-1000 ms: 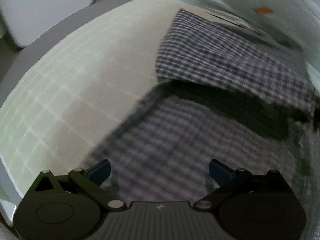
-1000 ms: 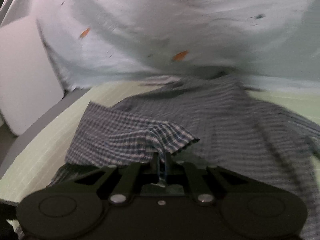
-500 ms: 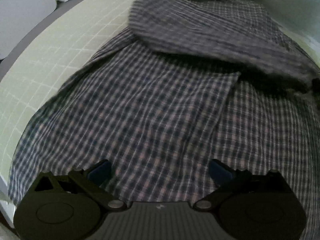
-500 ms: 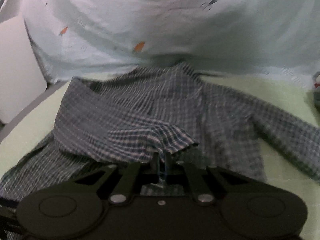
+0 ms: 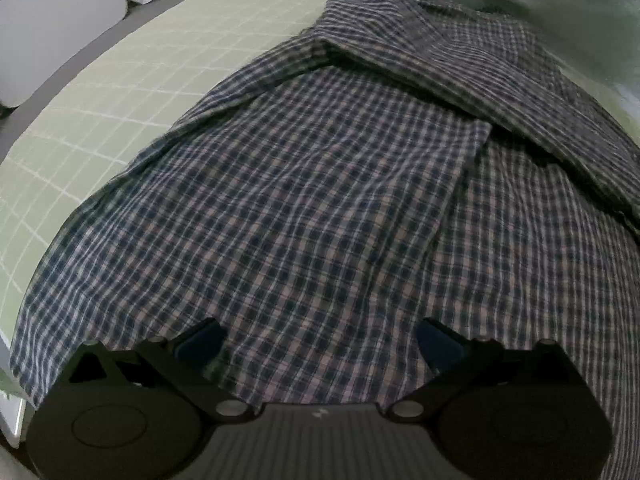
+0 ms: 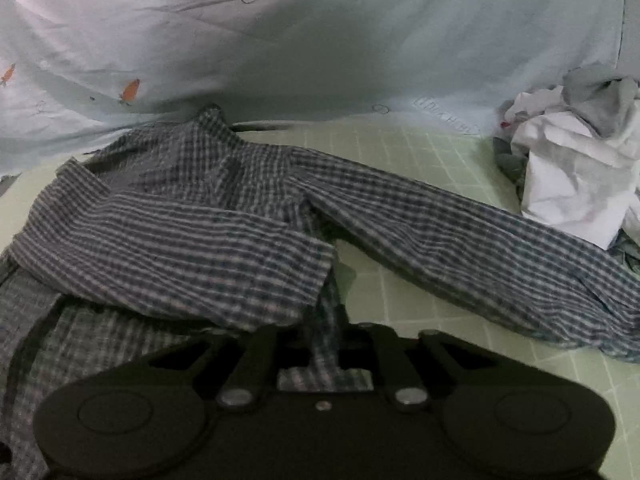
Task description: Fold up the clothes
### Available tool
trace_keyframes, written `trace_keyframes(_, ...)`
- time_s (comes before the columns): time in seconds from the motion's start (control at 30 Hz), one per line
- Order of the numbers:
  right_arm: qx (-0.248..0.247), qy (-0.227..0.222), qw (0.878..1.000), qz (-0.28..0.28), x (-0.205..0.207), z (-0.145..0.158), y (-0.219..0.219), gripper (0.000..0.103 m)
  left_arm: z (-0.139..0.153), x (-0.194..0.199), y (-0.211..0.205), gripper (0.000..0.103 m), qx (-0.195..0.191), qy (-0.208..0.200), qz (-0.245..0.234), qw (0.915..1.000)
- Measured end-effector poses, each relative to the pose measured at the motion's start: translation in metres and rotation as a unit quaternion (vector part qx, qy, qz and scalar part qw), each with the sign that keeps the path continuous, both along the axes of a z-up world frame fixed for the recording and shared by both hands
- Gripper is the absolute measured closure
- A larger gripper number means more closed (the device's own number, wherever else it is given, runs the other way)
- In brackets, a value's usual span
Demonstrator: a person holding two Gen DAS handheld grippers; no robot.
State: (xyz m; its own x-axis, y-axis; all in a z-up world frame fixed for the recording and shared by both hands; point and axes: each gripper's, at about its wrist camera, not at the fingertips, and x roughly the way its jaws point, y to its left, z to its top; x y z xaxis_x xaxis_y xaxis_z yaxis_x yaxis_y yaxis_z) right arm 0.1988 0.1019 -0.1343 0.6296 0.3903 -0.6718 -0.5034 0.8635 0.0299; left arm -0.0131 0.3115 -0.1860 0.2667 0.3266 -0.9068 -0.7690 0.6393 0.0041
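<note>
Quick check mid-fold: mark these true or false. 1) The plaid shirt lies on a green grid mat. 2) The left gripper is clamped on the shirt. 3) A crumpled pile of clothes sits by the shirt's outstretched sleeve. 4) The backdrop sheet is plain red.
1) True: the plaid shirt lies on the green grid mat.
2) False: the left gripper is open above it.
3) True: the crumpled pile is beside the sleeve.
4) False: the sheet is pale blue, printed.

The right tool is opening around the plaid shirt fold it had pinched, now laid across the body.
</note>
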Motion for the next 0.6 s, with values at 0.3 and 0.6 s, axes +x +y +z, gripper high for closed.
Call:
trace_keyframes(0.3, 0.045, -0.037, 0.998, -0.011, -0.068, 0.022, 0.020, 0.000, 0.026, -0.044, 0.045, 0.000, 0.028, -0.050, -0.042, 0.9975)
trace_keyframes(0.6, 0.067, -0.009, 0.997, -0.042, -0.171, 0.007, 0.113, 0.000, 0.051, -0.112, 0.150, 0.000, 0.055, -0.080, -0.045, 0.9943)
